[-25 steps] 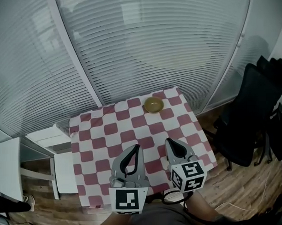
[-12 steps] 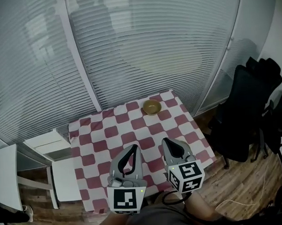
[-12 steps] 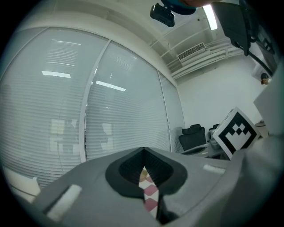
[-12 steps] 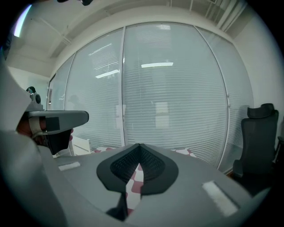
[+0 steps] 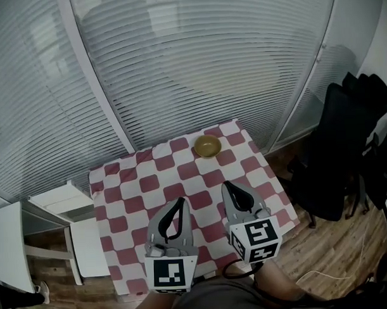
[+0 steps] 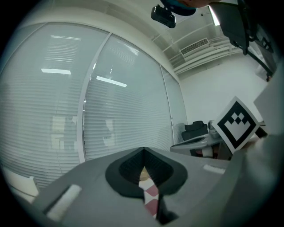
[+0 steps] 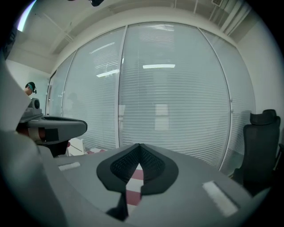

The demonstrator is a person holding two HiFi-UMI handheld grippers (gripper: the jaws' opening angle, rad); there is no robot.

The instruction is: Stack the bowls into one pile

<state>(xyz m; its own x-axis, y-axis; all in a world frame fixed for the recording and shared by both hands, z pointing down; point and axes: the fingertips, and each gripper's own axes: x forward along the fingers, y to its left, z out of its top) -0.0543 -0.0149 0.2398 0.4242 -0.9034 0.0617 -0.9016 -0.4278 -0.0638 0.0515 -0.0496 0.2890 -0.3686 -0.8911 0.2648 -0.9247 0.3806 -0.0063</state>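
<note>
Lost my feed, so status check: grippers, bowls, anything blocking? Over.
Left gripper shut, empty. Right gripper shut, empty. Yellow bowl at far edge of checkered cloth, both grippers short of it. Nothing standing between.

No legible txt, labels or nos. anywhere

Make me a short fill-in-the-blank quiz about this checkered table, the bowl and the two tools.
1. The tablecloth has a red and white ____ pattern.
2. The left tool and the right tool both have their jaws ____, holding nothing.
3. The yellow bowl sits near the tablecloth's ____ edge, away from both tools.
4. In the head view, the black office chair stands on the tablecloth's ____ side.

Missing words: checkered; shut; far; right.
</note>
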